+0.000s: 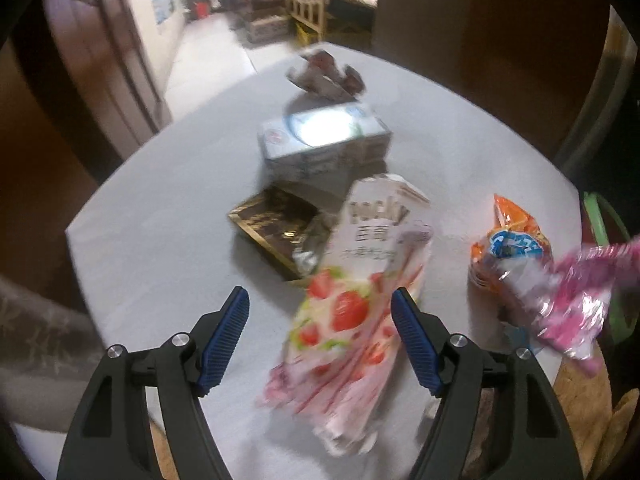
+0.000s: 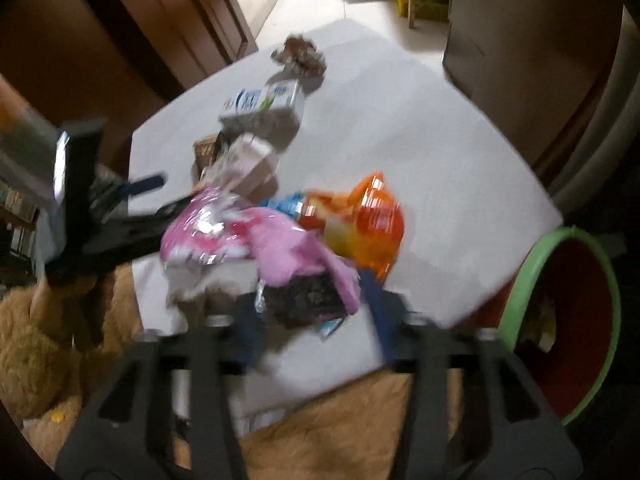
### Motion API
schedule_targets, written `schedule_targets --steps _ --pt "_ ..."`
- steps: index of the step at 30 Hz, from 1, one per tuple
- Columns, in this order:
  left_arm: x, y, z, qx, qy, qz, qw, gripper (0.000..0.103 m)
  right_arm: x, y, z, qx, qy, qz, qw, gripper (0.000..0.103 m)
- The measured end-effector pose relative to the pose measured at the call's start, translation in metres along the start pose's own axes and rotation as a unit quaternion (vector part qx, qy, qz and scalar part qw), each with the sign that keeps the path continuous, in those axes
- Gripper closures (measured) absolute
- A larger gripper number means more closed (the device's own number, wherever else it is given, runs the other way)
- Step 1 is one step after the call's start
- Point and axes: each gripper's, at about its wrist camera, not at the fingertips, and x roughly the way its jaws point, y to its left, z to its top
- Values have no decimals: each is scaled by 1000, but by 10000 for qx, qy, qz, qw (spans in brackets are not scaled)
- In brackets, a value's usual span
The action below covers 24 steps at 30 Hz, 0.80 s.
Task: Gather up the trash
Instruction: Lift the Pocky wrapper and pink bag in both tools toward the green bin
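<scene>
- Left tool (image 1: pixel 320 320): jaws apart, the strawberry Pocky box (image 1: pixel 352 312) lying between them on the surface (image 1: pixel 160 220).
- Right tool (image 2: pixel 312 300): clamped on the pink wrapper (image 2: pixel 280 248), near the green-rimmed bin (image 2: pixel 560 320).

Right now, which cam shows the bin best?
Right wrist: the green-rimmed bin sits at the table's right edge, with its open mouth and red inside visible, though blurred. Left wrist catches only a sliver of green rim at the frame's right edge.
</scene>
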Motion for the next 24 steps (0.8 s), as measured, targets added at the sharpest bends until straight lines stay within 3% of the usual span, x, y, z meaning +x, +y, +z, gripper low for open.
schedule_targets --steps 4,7,10,12,15,20,22,24 --pt "18 -15 8 255 164 -2 9995 22 14 9 -20 -24 232 77 9997 22" --pt "30 -24 8 435 313 -49 9986 22 10 6 -27 175 155 59 9997 22" --pt "36 -24 4 271 451 -490 9974 41 1 5 -26 161 -46 27 9999 22" --pt "32 -23 2 159 424 -790 9958 68 4 7 -22 -67 -30 -155 9999 22" --pt "14 -29 2 397 165 -528 9977 75 16 8 -18 -332 77 -309 9989 22" --pt "-34 -10 7 -34 -356 -583 9977 75 43 12 -17 -557 288 -244 9977 23" --pt "-56 -3 13 -125 -628 -491 9967 75 53 14 -19 -577 281 -222 9977 43" --pt "-73 1 16 -211 -837 -422 9954 75 59 13 -21 -474 295 -174 9983 55"
